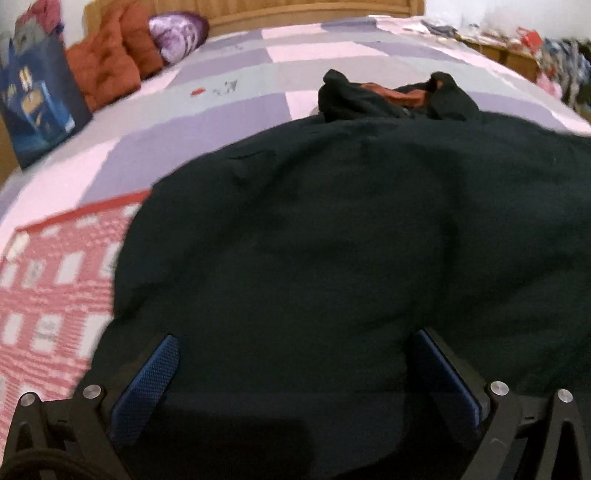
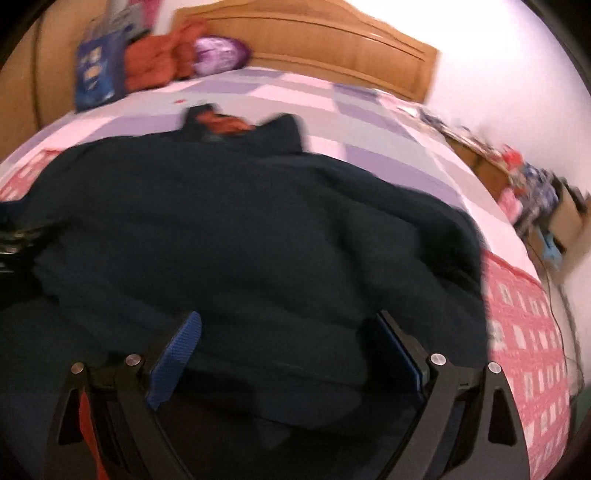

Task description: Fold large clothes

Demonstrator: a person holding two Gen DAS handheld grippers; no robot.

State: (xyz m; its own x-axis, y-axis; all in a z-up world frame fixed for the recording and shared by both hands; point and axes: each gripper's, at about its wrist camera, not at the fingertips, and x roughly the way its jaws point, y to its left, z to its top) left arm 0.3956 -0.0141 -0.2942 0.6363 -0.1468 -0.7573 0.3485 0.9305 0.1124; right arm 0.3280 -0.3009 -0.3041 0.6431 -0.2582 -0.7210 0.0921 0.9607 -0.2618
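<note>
A large dark jacket lies spread over the bed, its collar with a rust-orange lining at the far end. In the left wrist view my left gripper hovers open just above the jacket's near hem, with dark cloth between and under its blue pads. The right wrist view shows the same jacket and its collar lining. My right gripper is open too, low over the near right part of the garment. At that view's left edge a bit of the other gripper shows.
The bed has a pink, purple and grey patchwork cover with a red house print. At its head are a wooden headboard, an orange quilt, a purple bundle and a blue bag. Clutter lines the right side.
</note>
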